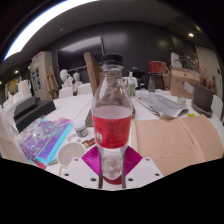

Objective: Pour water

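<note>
Between gripper (112,172) fingers, red-filled bottle (111,118), white cup (71,153) beside, cluttered table (170,140).

The gripper (111,170) shows two pale, whitish fingers (78,171) with blocky, angular outlines, one at each side. Each finger bears a magenta pad (96,160) on its inner face, flat and smooth, the colour bright against the light plastic. A thin dark line runs along one pad's edge.
</note>
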Tool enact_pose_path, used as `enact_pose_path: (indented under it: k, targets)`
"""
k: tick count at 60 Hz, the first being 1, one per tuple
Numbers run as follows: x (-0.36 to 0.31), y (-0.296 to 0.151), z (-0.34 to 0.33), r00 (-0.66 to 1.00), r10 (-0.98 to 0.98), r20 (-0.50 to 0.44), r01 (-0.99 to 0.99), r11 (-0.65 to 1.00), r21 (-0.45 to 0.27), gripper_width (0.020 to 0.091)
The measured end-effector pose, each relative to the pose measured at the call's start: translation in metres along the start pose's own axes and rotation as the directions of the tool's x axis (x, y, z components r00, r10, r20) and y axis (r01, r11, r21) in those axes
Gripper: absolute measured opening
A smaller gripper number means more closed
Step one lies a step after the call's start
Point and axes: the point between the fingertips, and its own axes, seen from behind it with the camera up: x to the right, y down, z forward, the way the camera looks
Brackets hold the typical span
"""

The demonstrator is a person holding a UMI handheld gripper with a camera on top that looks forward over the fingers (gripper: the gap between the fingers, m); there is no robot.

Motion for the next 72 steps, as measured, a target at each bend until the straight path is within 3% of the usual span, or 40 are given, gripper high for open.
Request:
enact_pose_path:
  k: [14,27,34,42,46,72]
  targets:
    - [0.0,0.022,0.018,0.999,-0.035,0.0,0.035,0.999,0.017,0.0274]
    - [0.001,0.026,0.02,0.999,-0.033,-0.012,0.033,0.998,0.045,0.0379]
    - [0.004,0.029,0.016,0.998,-0.048,-0.031,0.049,0.998,0.032,0.0479]
    - [0.004,0.033,0.01,0.999,-0.037,-0.038,0.038,0.999,0.008,0.0749]
    - [0.007,0.036,0.006,0.998,-0.024,-0.049,0.023,1.0,-0.013,0.0821]
    - [0.003,0.038,-0.086,0.996,-0.066,-0.066,0.059,0.993,-0.105,0.0856]
